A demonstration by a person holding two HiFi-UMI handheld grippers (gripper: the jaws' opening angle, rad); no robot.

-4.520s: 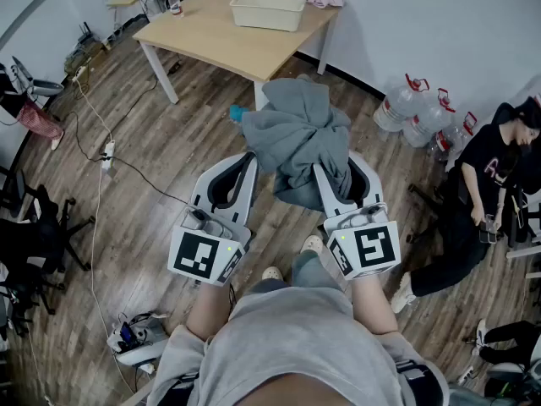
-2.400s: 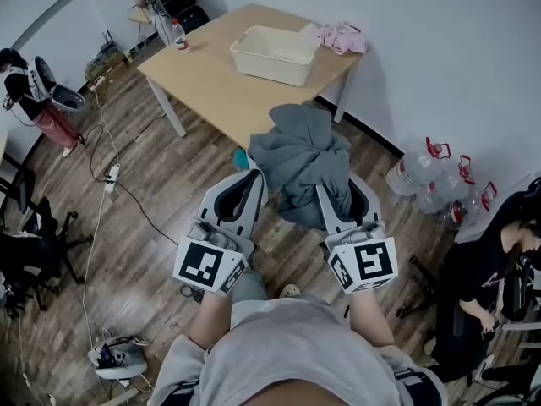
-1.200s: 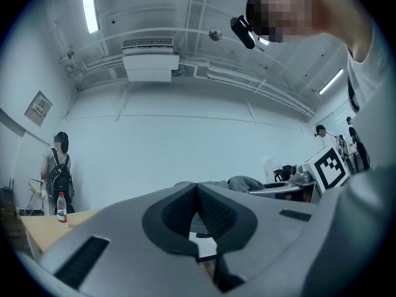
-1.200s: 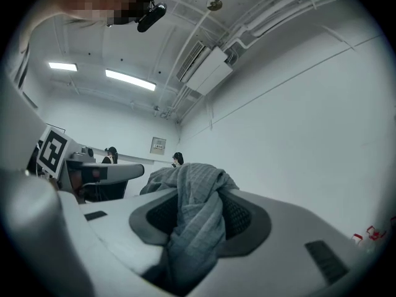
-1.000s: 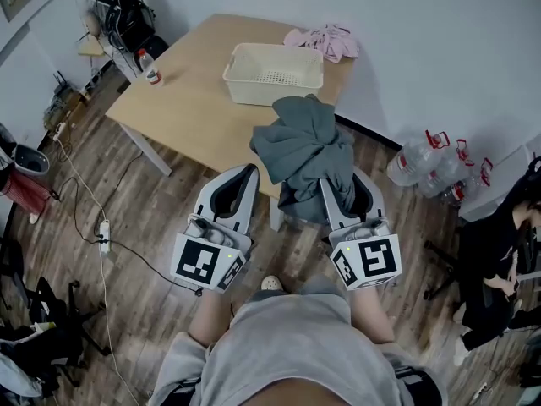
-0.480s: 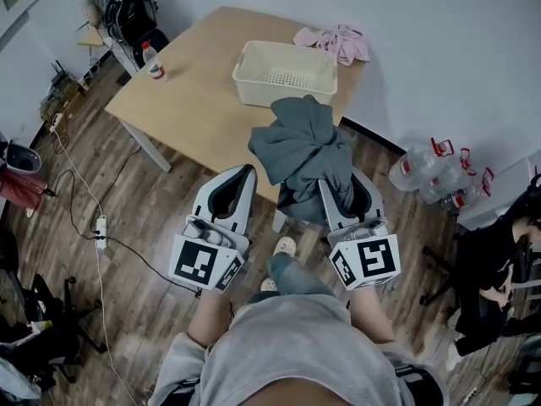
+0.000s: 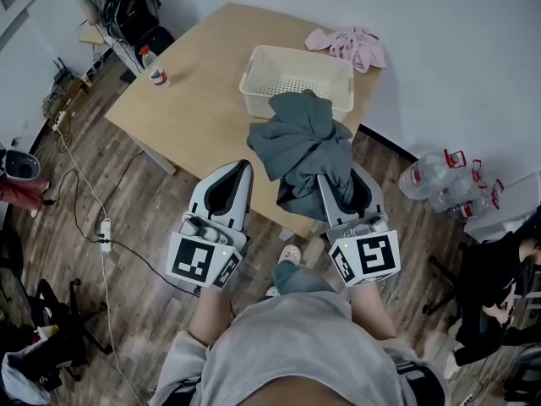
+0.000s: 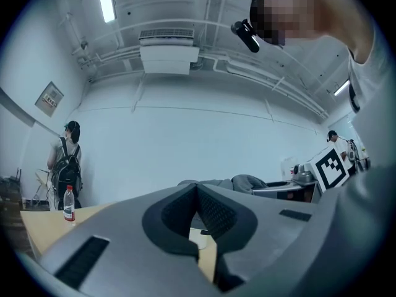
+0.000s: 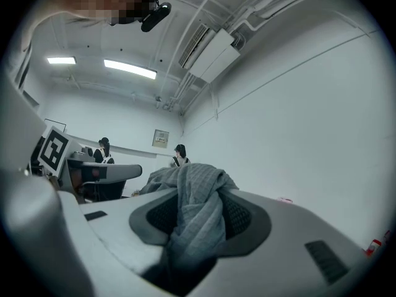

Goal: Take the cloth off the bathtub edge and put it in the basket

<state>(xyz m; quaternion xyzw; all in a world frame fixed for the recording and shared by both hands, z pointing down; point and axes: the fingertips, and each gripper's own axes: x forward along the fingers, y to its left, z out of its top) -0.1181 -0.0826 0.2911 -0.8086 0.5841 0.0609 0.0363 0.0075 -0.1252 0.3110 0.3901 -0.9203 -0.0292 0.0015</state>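
At far left of the head view a water bottle (image 7: 153,64) stands on the table (image 7: 194,100). The left gripper (image 7: 237,169) is closed with nothing between its jaws, level above the table's near edge. Right of it, the basket (image 7: 253,85) sits on the table's far side; nothing can be seen lying in it. The grey cloth (image 7: 300,146) is bunched in the air, clamped in the right gripper (image 7: 328,186). Its upper folds overlap the basket's near rim in the picture, but whether they touch cannot be told. A pink garment (image 7: 355,45) lies on the table beyond the basket.

Assessment: no bathtub is in view, and removal appears complete. Outstanding: bring the cloth over the basket, lower and release.
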